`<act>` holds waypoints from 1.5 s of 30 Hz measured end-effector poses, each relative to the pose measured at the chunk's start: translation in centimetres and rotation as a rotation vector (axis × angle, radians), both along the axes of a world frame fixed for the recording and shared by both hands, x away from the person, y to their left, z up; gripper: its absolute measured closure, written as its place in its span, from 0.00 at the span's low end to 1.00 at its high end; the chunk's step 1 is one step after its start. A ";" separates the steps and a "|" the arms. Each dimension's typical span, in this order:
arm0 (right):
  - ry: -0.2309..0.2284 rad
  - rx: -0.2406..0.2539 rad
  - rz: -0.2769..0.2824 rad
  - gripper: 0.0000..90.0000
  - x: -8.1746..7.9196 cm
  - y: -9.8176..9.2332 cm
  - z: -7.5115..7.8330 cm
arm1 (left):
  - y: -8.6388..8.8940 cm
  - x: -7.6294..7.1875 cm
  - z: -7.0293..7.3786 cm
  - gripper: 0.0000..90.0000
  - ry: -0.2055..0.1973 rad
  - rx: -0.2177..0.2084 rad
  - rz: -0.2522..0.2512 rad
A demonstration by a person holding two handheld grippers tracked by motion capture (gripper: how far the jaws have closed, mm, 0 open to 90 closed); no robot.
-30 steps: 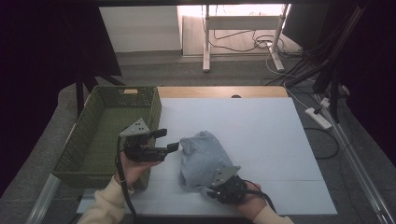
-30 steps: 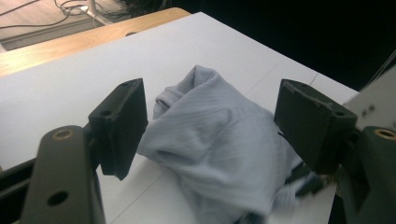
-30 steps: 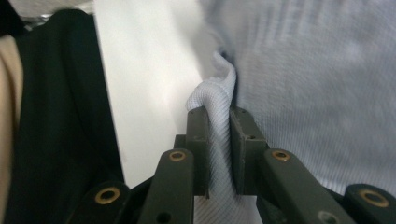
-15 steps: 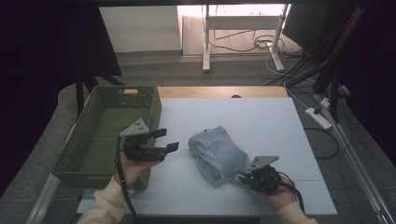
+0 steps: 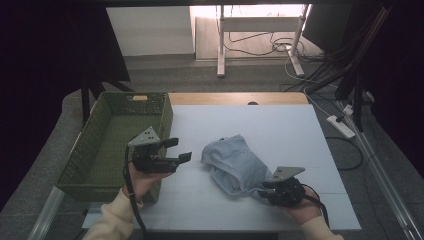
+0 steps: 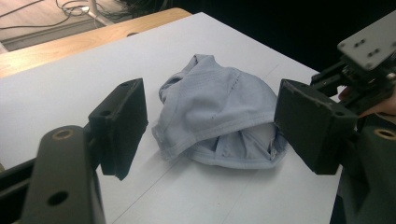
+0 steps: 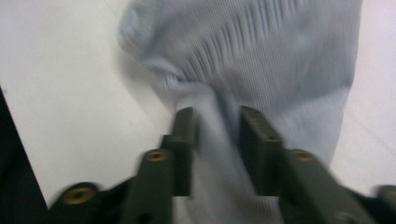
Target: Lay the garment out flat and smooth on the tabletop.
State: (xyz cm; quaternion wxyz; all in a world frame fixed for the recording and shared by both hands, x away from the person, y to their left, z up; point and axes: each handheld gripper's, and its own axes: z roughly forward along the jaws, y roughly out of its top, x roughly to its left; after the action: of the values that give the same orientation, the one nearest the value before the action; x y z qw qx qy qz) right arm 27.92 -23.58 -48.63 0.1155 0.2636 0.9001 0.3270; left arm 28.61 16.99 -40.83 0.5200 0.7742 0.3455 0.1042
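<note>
at the near edge of the worktop (image 5: 320,150), toward its right corner, the right claw (image 5: 265,192) sits at the near end of the pale blue garment (image 5: 237,162); its jaws have just been opening, and in the right gripper view a fold of the cloth (image 7: 219,135) lies between them, the jaws parted around it rather than pinching, so it reads as letting go. the garment lies bunched and partly folded over itself near the middle of the worktop, a little toward the near right, touching nothing else but that claw. to the left, near the worktop's left edge, the left claw (image 5: 175,150) hangs above the surface with its jaws spread wide and nothing in them, aimed at the garment, which the left gripper view frames between the two pads (image 6: 121,121). farther left, hard against the left edge, the green basket (image 5: 90,160) stands with no cloth in it. judging by this, the garment is roughly gathered but not neatly folded, and moving it into the basket looks not yet done.
</note>
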 end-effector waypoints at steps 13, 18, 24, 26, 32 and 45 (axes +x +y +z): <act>-0.181 0.123 0.096 0.37 -0.3 6.5 2.9 | -0.3 -0.2 0.0 0.29 -0.001 0.003 -0.005; -0.180 0.128 0.131 0.36 0.5 9.1 2.7 | 0.0 -0.1 0.0 0.29 0.001 -0.002 0.000; -0.226 0.066 0.139 0.30 1.5 12.0 2.3 | -0.1 -0.1 0.0 0.29 -0.001 0.002 -0.001; -0.217 0.056 0.129 0.29 2.0 12.7 2.0 | -0.1 -0.1 0.0 0.29 0.000 0.001 -0.004; -0.201 -0.028 0.095 0.21 2.6 13.0 0.5 | 0.0 -0.1 -0.1 0.29 0.001 0.001 -0.004; -0.131 -0.177 0.094 0.19 3.1 13.0 -2.8 | -0.1 -0.2 -0.3 0.29 0.007 0.004 -0.003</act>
State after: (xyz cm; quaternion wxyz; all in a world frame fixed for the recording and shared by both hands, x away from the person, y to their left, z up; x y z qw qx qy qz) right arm 31.00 -10.55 -51.40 0.1812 0.1882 0.9273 0.2679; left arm 28.46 16.90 -41.13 0.5173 0.7761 0.3462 0.1014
